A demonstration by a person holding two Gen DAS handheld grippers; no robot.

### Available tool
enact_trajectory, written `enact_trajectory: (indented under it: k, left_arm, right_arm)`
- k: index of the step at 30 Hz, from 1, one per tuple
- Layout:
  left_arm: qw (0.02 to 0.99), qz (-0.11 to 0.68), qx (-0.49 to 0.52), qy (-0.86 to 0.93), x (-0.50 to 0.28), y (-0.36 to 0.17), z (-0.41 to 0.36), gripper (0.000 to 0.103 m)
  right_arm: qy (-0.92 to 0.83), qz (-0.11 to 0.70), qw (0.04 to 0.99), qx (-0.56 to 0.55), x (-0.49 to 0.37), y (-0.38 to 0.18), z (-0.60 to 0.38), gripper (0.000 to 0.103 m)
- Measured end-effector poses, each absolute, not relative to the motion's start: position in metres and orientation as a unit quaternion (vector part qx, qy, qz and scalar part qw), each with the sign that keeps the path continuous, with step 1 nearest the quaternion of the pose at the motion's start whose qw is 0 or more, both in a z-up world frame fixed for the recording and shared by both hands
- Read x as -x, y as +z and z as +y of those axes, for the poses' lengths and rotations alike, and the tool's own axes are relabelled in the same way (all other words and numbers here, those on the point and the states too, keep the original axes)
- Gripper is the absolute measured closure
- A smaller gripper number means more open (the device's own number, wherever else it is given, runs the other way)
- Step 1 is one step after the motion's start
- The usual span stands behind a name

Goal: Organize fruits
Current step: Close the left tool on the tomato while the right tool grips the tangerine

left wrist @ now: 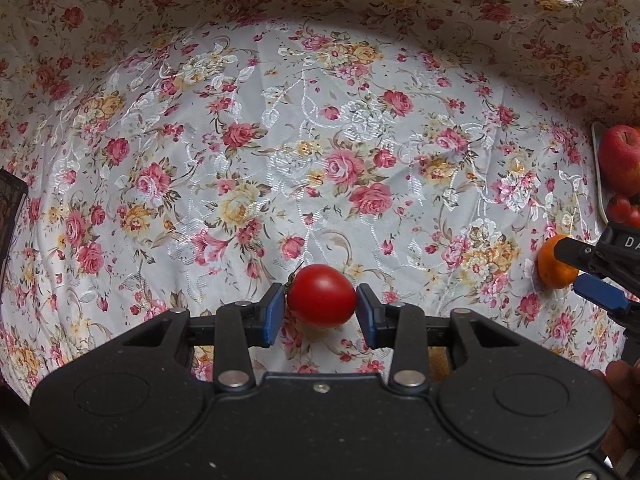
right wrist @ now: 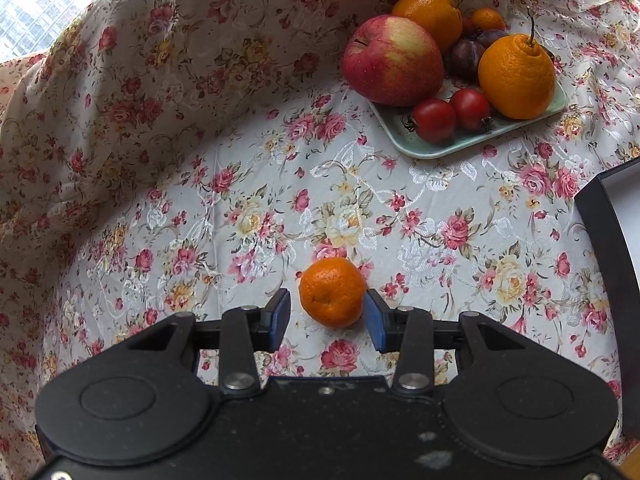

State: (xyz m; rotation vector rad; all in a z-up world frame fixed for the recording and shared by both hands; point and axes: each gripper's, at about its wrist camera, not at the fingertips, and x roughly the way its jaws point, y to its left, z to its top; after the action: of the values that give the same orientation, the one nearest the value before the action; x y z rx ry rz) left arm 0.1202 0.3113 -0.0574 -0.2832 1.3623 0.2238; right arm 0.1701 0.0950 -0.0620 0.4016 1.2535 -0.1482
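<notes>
In the left wrist view my left gripper [left wrist: 321, 308] is shut on a red tomato [left wrist: 321, 295], both blue pads pressing its sides just above the floral cloth. In the right wrist view my right gripper [right wrist: 328, 314] is open around a small mandarin [right wrist: 333, 291] lying on the cloth; the right pad touches it, the left pad stands apart. The mandarin [left wrist: 554, 262] and right gripper also show at the right edge of the left view. A pale green tray [right wrist: 440, 146] at the far right holds an apple [right wrist: 393, 60], oranges, plums and two tomatoes [right wrist: 434, 119].
Floral cloth [right wrist: 200, 200] covers the table and rises as a draped backdrop behind. A dark box [right wrist: 612, 240] with a white inside stands at the right edge of the right view. A dark object [left wrist: 10, 208] sits at the left edge of the left view.
</notes>
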Motion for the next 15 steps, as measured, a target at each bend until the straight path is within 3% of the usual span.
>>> enact_trajectory:
  k: [15]
  left_arm:
    - [0.762, 0.626, 0.132, 0.100, -0.123, -0.056, 0.312, 0.056]
  right_arm:
    - [-0.097, 0.585, 0.792, -0.148, -0.178, -0.076, 0.102, 0.056]
